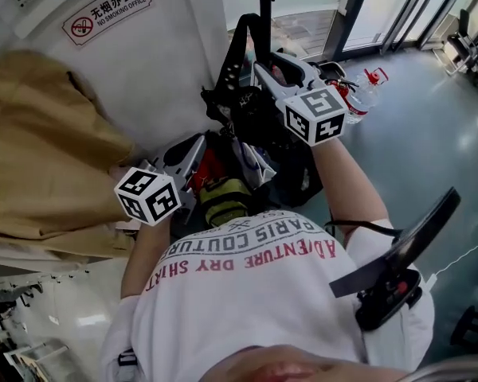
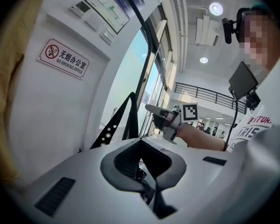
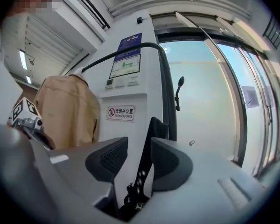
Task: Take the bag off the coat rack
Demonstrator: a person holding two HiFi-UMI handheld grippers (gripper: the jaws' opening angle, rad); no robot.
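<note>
The right claw [image 3: 136, 143] stands with its ribbed grey pads apart, and a flat black strap [image 3: 145, 164], punched with metal eyelets, rises between them against one pad. The left claw [image 2: 140, 143] has its pads together at the tips, and whether cloth is pinched there is hard to make out. The black bag [image 1: 291, 177] hangs between both claws at the coat rack's thin black pole [image 3: 166, 92], its hook hidden, beside a soft tan coat [image 3: 70, 111].

An office entrance: a no-smoking office sign [image 1: 107, 10] on the white wall [image 1: 167, 62], tall glass doors [image 3: 210, 101] beside it, a floor plan [image 3: 124, 66] posted above
</note>
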